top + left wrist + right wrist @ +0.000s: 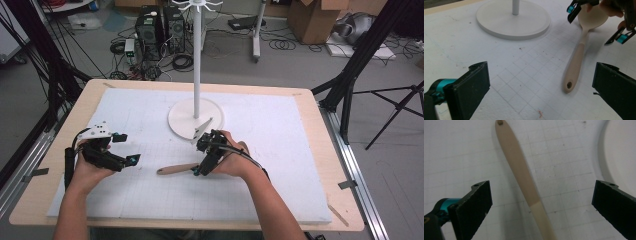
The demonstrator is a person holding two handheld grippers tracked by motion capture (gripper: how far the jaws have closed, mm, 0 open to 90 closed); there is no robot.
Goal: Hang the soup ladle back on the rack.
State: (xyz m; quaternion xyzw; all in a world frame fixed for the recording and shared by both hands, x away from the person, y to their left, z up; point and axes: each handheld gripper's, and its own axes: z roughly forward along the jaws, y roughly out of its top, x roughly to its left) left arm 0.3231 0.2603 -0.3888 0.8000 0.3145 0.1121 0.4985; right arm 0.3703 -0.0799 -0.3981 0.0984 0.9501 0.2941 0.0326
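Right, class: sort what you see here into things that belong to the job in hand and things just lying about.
Belongs to the job:
- wooden spoon, lying flat on the mat
- right gripper, open above the spoon
- left gripper, open, apart from the spoon
- white hook stand, probably

Just lying about:
- computer towers on the floor
- cardboard box

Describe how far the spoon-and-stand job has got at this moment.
Nothing looks done: the spoon lies flat on the white mat, beside the stand. In hand: the right gripper, open, hovers over its handle. Left: gripping and lifting it; the left gripper waits open.
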